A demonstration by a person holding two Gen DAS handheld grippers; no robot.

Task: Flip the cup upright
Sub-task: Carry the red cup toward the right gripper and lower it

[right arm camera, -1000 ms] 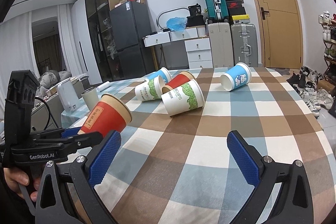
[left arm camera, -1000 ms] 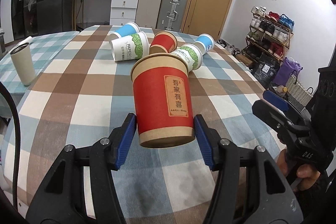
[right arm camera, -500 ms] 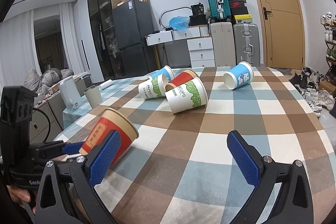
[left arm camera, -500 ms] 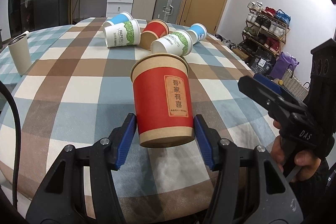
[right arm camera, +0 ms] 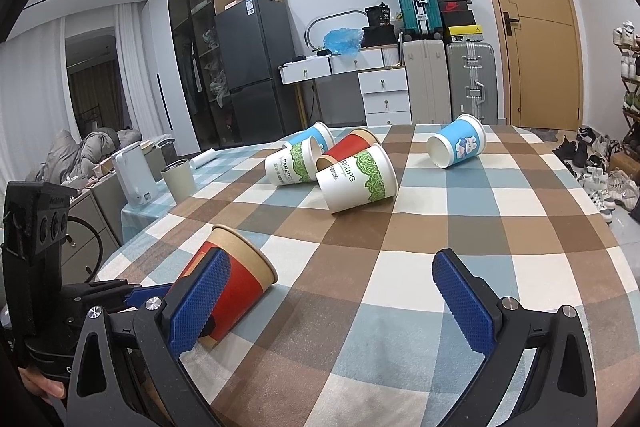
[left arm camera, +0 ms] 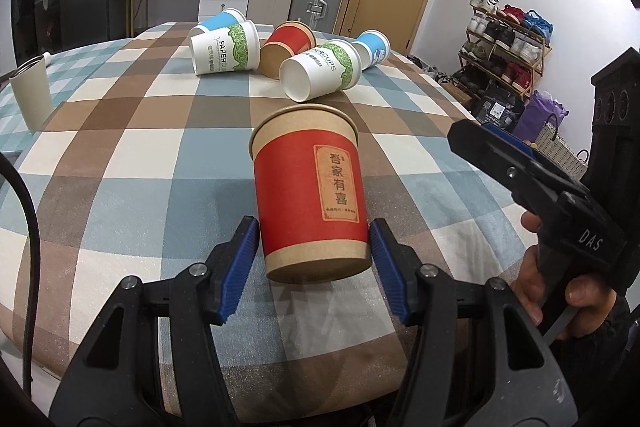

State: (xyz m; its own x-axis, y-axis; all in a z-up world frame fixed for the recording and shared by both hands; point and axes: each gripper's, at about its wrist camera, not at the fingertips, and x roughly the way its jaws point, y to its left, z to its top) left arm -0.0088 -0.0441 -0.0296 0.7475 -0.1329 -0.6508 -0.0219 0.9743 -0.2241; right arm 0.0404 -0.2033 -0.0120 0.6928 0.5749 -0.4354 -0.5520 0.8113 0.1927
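In the right wrist view, lower left, the red cup (right arm camera: 236, 283) is partly hidden behind the right gripper's (right arm camera: 332, 303) blue finger (right arm camera: 198, 301); its base cannot be seen.

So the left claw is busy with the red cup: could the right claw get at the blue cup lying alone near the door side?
Probably yes: the right claw is open and holds nothing, with bare tablecloth between it and the blue cup.
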